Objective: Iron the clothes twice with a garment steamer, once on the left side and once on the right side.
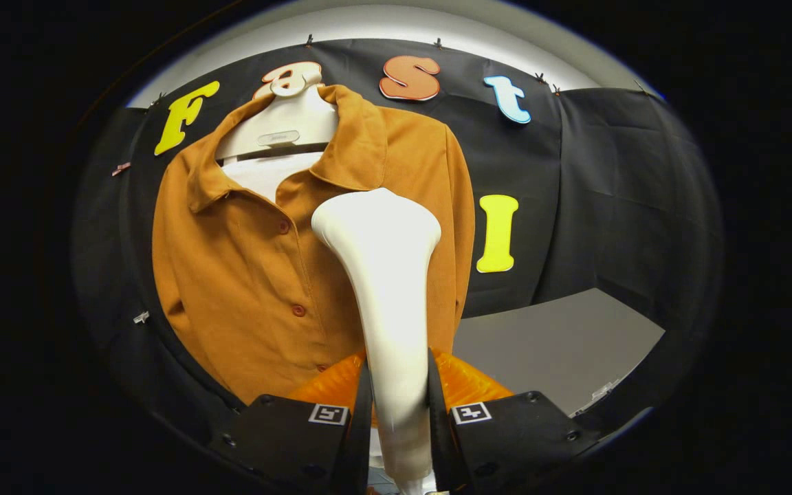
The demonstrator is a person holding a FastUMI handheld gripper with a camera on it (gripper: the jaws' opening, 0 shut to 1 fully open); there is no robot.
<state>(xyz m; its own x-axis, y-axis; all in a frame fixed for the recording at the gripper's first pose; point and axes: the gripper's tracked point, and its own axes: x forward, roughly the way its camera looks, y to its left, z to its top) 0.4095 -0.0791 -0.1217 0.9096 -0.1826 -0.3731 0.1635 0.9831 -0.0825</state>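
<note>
An orange-brown buttoned shirt [245, 275] hangs on a white hanger [286, 127] against the booth's black wall. A white garment steamer [386, 275] rises from between my fingers, and its wide head sits over the shirt's right front panel, just below the collar. My gripper [399, 405] is shut on the steamer's handle, with one finger on each side of it. Whether the head touches the cloth I cannot tell.
A grey table surface [554, 344] lies to the right of the shirt, beyond the fingers. Black cloth walls close the booth behind and to the right. A small pale object [599, 393] lies at the table's near edge.
</note>
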